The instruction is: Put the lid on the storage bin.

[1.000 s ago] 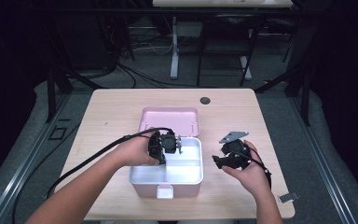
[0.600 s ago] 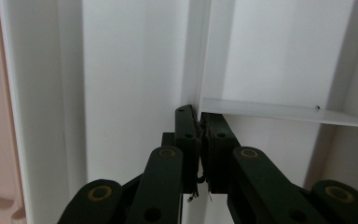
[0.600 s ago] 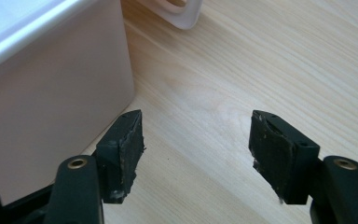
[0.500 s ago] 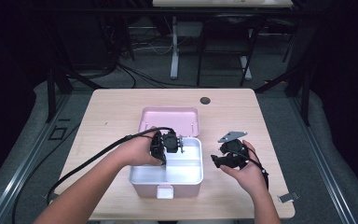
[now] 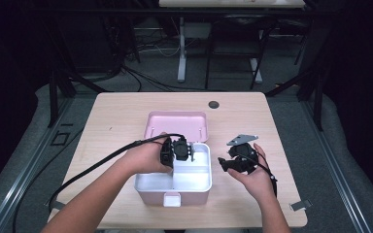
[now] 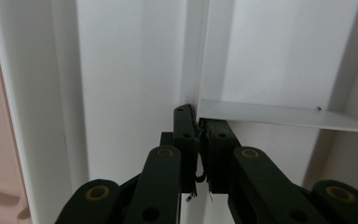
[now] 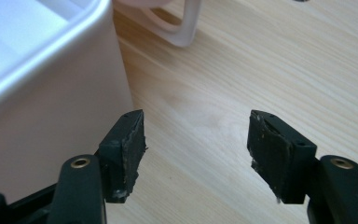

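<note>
Pink on the outside and white inside, the storage box (image 5: 173,180) stands near the front edge of the wooden table (image 5: 116,114), about in the middle between the left and right edges. Its pink lid (image 5: 177,124) is open and lies back toward the far edge. White dividers (image 6: 279,116) split the inside into compartments. The left gripper (image 5: 177,151) is over the far part of the box and points down into it. In the left gripper view its jaws are pressed together just beside the place where 2 dividers meet, and I cannot tell if something thin is between them. The right gripper (image 5: 229,163) is just beside the right wall of the box (image 7: 51,93), above the bare table, with its jaws apart and nothing between them.
</note>
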A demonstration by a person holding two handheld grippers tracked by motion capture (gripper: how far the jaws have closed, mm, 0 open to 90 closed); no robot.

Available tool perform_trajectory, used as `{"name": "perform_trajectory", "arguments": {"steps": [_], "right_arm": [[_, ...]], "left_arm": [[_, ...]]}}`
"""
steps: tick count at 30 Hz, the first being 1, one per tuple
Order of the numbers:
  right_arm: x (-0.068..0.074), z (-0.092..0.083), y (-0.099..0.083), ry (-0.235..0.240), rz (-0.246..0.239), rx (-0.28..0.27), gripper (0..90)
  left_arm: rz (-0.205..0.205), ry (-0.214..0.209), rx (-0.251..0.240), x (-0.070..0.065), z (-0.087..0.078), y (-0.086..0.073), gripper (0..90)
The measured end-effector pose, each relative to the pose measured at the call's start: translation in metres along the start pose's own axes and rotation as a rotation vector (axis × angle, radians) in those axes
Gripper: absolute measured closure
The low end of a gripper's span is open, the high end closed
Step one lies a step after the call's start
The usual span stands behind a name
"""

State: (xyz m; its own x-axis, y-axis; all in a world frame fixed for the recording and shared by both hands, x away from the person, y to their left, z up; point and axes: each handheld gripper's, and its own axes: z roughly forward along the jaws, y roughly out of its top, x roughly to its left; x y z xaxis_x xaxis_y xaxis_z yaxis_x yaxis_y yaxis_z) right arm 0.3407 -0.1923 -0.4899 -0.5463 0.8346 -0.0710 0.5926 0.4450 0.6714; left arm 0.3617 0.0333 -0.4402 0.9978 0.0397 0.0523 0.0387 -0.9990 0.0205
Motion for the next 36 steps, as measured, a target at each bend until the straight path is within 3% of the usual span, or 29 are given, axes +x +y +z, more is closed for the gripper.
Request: {"name": "perform_trajectory", "arguments": {"steps": [7, 8, 9, 10, 11, 14, 15, 16, 17, 18, 22, 30, 33, 36], "right_arm": [[-0.001, -0.001, 0.014, 0.054, 0.01, -0.037, 38.0], [-0.001, -0.002, 0.017, 0.029, 0.013, -0.039, 38.2], [-0.003, -0.002, 0.02, 0.06, 0.018, -0.055, 38.4], [-0.004, -0.003, 0.024, 0.043, 0.016, -0.048, 39.9], [-0.005, -0.003, 0.027, 0.084, 0.02, -0.057, 40.2], [-0.005, -0.004, 0.034, 0.05, 0.017, -0.052, 39.2], [-0.006, -0.004, 0.036, 0.063, 0.014, -0.058, 39.1], [-0.005, -0.003, 0.037, 0.033, 0.013, -0.062, 39.1], [-0.007, -0.003, 0.039, 0.069, 0.014, -0.059, 39.1], [-0.007, -0.002, 0.04, 0.07, 0.022, -0.059, 39.1], [-0.008, 0.001, 0.048, 0.042, 0.015, -0.031, 39.1], [-0.011, 0.005, 0.072, 0.035, -0.014, -0.01, 39.4], [-0.01, 0.007, 0.081, 0.03, -0.008, 0.007, 40.3], [-0.01, 0.011, 0.088, 0.044, 0.027, 0.034, 40.9]], "left_arm": [[0.006, -0.005, 0.004, 0.001, 0.0, 0.001, 85.5], [0.006, -0.006, 0.003, 0.001, 0.0, 0.001, 85.5], [0.006, -0.006, 0.003, 0.001, 0.0, 0.0, 85.5], [0.007, -0.005, 0.002, 0.001, 0.0, 0.0, 85.5], [0.008, -0.002, 0.003, 0.0, 0.0, 0.0, 85.5], [0.01, 0.003, 0.003, -0.001, 0.0, 0.0, 85.6], [0.014, 0.006, 0.005, 0.0, 0.0, 0.0, 85.6], [0.01, 0.006, 0.003, -0.001, 0.0, 0.0, 85.6], [0.014, 0.007, 0.006, -0.001, 0.0, 0.001, 85.7], [0.01, 0.007, 0.002, -0.001, 0.0, 0.0, 85.7], [0.012, 0.006, 0.002, -0.001, 0.0, 0.0, 85.7], [0.012, 0.005, 0.002, -0.001, 0.0, 0.0, 85.7], [0.016, 0.001, 0.005, 0.0, 0.0, 0.0, 85.7], [0.01, 0.003, 0.0, 0.0, 0.0, 0.0, 85.7]]}}
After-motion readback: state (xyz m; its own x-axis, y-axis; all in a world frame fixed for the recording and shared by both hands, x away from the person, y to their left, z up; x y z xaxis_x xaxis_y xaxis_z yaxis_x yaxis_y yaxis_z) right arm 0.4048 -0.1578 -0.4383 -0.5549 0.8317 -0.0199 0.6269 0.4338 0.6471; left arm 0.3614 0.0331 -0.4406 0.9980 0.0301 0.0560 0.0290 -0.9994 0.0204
